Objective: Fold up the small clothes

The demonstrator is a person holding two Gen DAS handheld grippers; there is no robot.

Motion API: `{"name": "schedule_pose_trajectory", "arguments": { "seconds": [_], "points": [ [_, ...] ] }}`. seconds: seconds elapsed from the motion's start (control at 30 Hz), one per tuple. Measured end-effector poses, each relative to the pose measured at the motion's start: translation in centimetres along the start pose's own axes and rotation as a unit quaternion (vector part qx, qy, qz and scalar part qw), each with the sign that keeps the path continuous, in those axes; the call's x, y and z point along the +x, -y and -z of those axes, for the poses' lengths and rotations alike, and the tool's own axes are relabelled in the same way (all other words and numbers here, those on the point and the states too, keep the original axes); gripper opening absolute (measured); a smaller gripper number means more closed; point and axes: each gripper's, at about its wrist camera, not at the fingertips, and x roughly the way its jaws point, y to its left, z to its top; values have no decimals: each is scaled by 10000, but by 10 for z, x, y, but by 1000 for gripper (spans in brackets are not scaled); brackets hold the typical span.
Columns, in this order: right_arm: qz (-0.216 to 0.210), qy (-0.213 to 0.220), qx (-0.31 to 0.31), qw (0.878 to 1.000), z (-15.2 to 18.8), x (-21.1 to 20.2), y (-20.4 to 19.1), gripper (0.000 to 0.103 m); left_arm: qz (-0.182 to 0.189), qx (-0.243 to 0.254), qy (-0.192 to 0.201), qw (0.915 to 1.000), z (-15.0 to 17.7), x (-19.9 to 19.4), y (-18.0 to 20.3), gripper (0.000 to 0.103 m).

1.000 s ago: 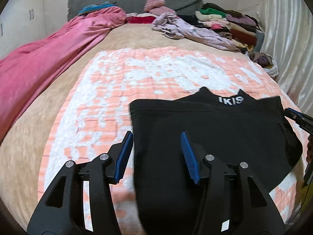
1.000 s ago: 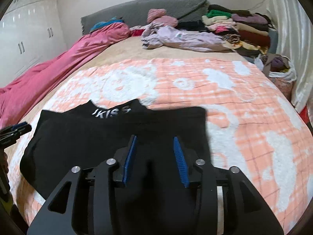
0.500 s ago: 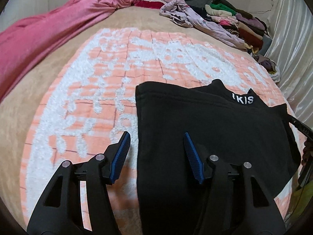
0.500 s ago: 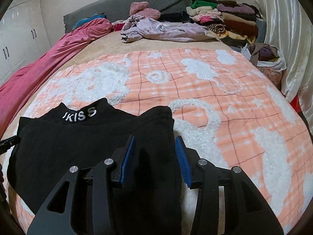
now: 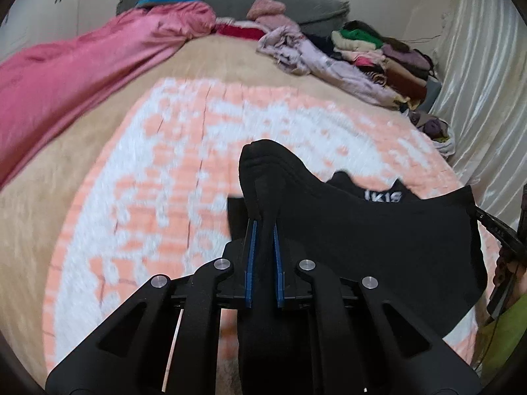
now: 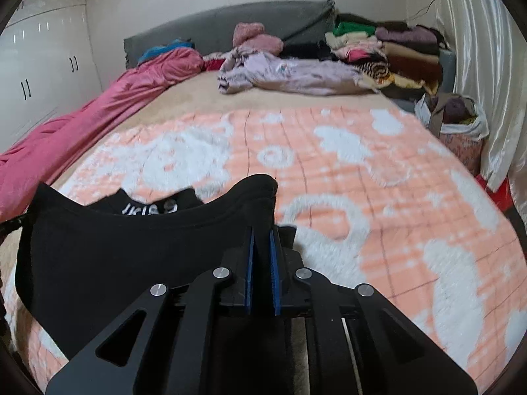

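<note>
The black garment (image 5: 378, 247), a small top with white lettering at its neckband, lay at the near edge of the peach-and-white patterned blanket (image 5: 184, 171), its two near corners raised off the surface. The left gripper (image 5: 263, 230) was clamped on one corner, black cloth bunched between its blue pads and standing up beyond the fingertips. The right gripper (image 6: 262, 233) was clamped likewise on the opposite corner of the same garment (image 6: 115, 256). Between the two held corners the hem sagged in a shallow curve, with the neckband lying flat beyond it.

As a judgement of progress: the fold appeared to be at its beginning. The near edge had been taken up, but no layer yet lay over the collar end, and no crease showed. Remaining would be carrying the lifted edge over the body, setting it down, and any further halving. How many garments were still to be done could not be told.

The blanket covered the near part of a tan bed sheet (image 6: 184, 105). A pink quilt (image 6: 82, 125) ran along the left side, a crumpled lilac garment (image 6: 286, 75) lay near the grey headboard (image 6: 224, 23), and a stack of folded clothes (image 6: 388, 52) stood at the far right corner. White wardrobe doors (image 6: 42, 65) lined the left wall; a pale satin curtain (image 6: 477, 65) hung on the right.
</note>
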Motion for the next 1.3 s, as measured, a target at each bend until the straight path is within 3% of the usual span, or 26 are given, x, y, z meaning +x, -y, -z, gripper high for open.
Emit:
{"name": "schedule_pose_trajectory", "arguments": {
  "seconds": [0.13, 0.37, 0.63, 0.73, 0.8, 0.93, 1.0, 1.3],
  "points": [
    [125, -2, 107, 9999, -6, 6, 7, 8, -164, 92, 14, 9998, -12, 8, 8, 3],
    [491, -533, 91, 9973, 11, 47, 9, 8, -568, 148, -414, 9974, 3, 51, 2, 4],
    [718, -600, 49, 9956, 22, 56, 10, 10, -589, 122, -453, 9972, 18, 56, -5, 10],
    [805, -597, -18, 9950, 22, 56, 10, 16, -592, 78, -436, 9973, 18, 52, -5, 14],
    [829, -537, -2, 9951, 21, 50, 10, 25, -588, 49, -394, 9975, 18, 46, -6, 17],
    [768, -306, 3, 9966, 22, 27, 5, 29, -640, -11, -217, 9977, 21, 28, -10, 25],
    [778, -203, -67, 9967, 24, 16, 2, 37, -667, -58, -137, 9977, 23, 20, -11, 28],
    [402, 35, -187, 9990, 40, -32, -19, 38, -608, -71, 136, 9980, 32, -12, -5, 37]
  ]
}}
